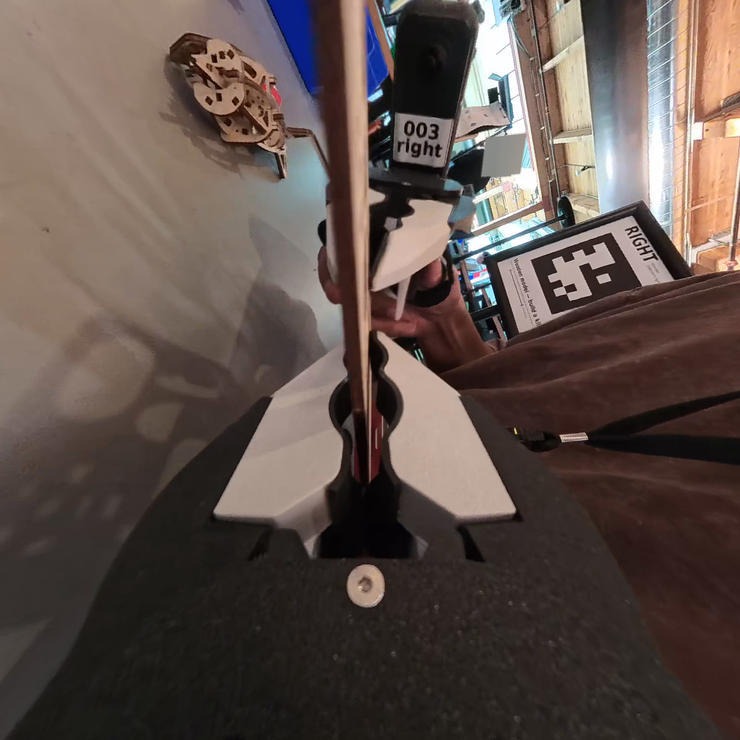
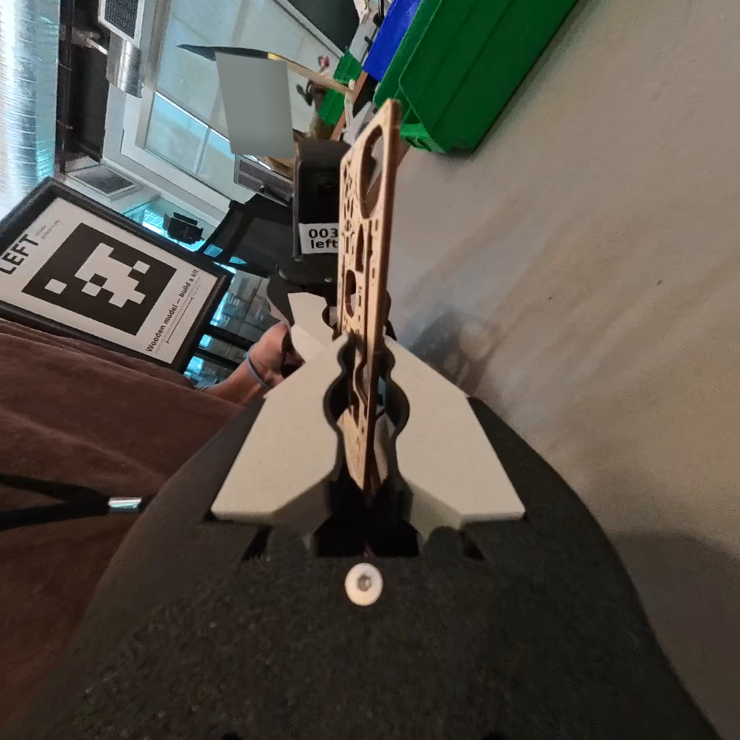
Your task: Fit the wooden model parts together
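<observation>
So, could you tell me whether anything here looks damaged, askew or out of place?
Nothing stands out. Both grippers, left and right, clamp opposite ends of the same wooden parts sheet, and the part-built wooden model sits intact on the table.

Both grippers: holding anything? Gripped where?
Both clamp one thin laser-cut wooden sheet, held edge-on between them. Left gripper pinches one end of it, right gripper the opposite end. The partly built wooden model lies untouched on the table.

Wooden sheet (image 2: pixel 370 256): tan, dark-edged cutouts.
Gripper fingers (image 2: pixel 296 444): white.
Bins (image 2: pixel 472 72): green, blue.
Framed sign (image 2: pixel 100 276): black-and-white squares.
</observation>
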`<action>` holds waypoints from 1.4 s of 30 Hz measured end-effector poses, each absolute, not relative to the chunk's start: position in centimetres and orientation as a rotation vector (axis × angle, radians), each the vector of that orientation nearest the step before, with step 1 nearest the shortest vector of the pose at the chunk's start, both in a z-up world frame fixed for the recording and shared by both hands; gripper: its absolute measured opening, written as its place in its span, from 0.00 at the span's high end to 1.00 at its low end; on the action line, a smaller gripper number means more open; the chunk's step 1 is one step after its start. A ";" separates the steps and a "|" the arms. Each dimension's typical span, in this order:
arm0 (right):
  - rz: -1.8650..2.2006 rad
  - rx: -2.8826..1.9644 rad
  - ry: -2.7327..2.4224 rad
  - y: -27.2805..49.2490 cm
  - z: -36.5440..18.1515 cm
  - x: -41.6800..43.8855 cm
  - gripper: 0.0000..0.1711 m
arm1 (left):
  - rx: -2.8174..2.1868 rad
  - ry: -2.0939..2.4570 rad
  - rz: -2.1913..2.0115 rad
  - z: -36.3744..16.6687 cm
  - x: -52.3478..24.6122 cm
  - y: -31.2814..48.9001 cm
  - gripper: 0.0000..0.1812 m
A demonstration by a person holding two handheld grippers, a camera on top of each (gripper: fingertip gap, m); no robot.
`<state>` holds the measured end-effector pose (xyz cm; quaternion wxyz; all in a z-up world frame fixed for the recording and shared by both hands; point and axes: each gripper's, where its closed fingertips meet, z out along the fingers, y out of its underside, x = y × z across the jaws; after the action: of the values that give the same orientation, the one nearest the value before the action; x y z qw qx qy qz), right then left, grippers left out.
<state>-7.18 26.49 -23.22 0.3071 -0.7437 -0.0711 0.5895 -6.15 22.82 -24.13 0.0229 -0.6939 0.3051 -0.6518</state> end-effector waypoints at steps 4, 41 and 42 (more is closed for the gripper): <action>1.582 -1.954 -0.133 26.5 -23.7 -7.1 0.96 | -2.171 0.979 -1.948 -24.7 -6.4 23.0 0.99; 1.630 -1.913 -0.041 27.7 -22.6 -7.1 0.98 | -2.240 1.111 -2.007 -26.0 -5.6 20.4 0.97; 1.626 -1.919 -0.035 27.7 -22.7 -7.0 0.99 | -2.243 1.105 -1.975 -26.1 -5.6 20.8 0.95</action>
<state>-7.04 27.72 -22.73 0.3079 -0.7259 -0.0131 0.6149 -5.61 20.77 -26.07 -0.0223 -0.7036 0.3469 -0.6197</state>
